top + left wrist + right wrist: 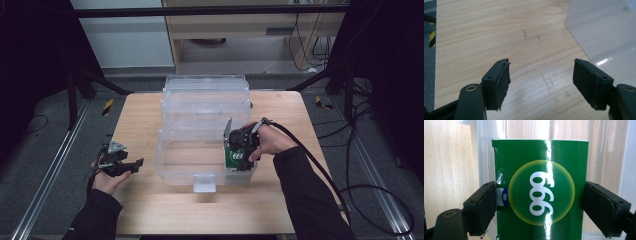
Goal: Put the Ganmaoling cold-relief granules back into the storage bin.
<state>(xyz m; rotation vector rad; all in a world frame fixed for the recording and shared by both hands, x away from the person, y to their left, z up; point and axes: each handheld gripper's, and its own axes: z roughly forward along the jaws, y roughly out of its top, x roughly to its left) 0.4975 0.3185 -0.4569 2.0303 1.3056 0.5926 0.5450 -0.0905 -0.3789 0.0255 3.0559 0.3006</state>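
From the high view, the right tool [239, 156] holds a green box [234, 158] low inside the front right corner of the clear plastic bin [172, 165]; the left tool [131, 165] hovers over the table [150, 205], left of the bin.

In the left gripper view, the left tool's jaws stand spread with nothing between, the bin's wall [604, 32] just beside them.

In the right gripper view, the jaws pinch the green box [540, 190] at its sides. The box's left edge looks torn, so a harder squeeze could crush it, and its glossy card could slip and tip against the bin's wall.

You look down from above at the table [150, 210]; both gripper cameras sit close, sharing its wood toward 12 o'clock.
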